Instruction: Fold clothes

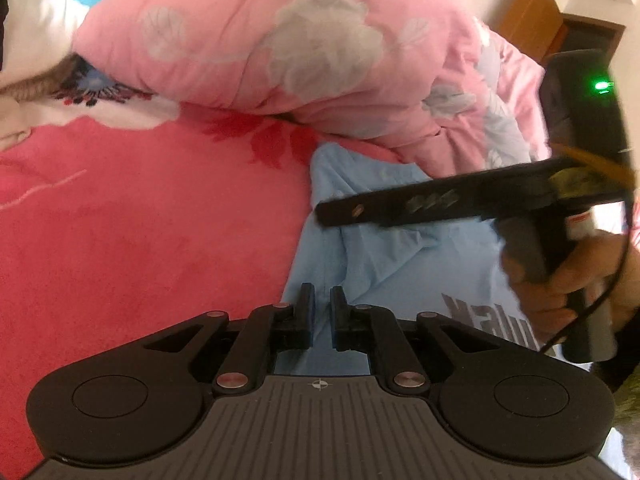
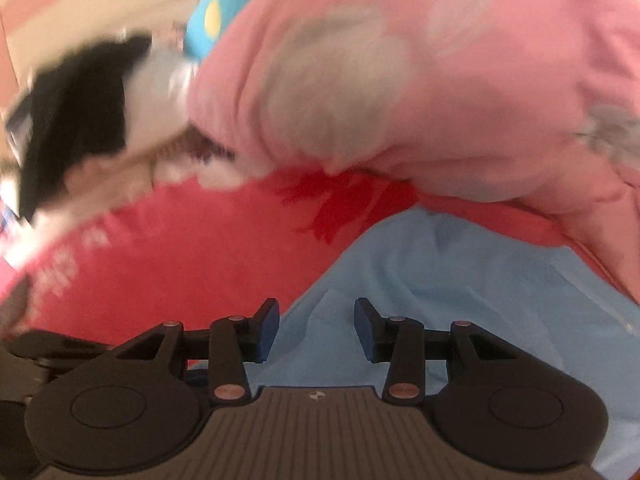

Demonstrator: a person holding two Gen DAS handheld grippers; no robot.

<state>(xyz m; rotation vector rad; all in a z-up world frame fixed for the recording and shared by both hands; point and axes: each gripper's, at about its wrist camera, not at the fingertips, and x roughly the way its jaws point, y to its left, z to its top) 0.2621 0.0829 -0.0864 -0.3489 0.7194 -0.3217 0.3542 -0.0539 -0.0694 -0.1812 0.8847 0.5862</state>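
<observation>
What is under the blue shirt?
The light blue shirt lies on a pink fuzzy blanket with a red flower. The blanket shows all around its left edge. Anything else beneath the shirt is covered, so I cannot tell.

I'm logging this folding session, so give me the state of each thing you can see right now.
Light blue cotton shirt: crumpled, unfolded, lying on the bed.
Pink floral quilt: bunched up behind the shirt.
Red fleece blanket: spread flat.
Left claw: nearly shut, narrow gap, over the shirt's edge.
Right claw: open, above the shirt.
</observation>
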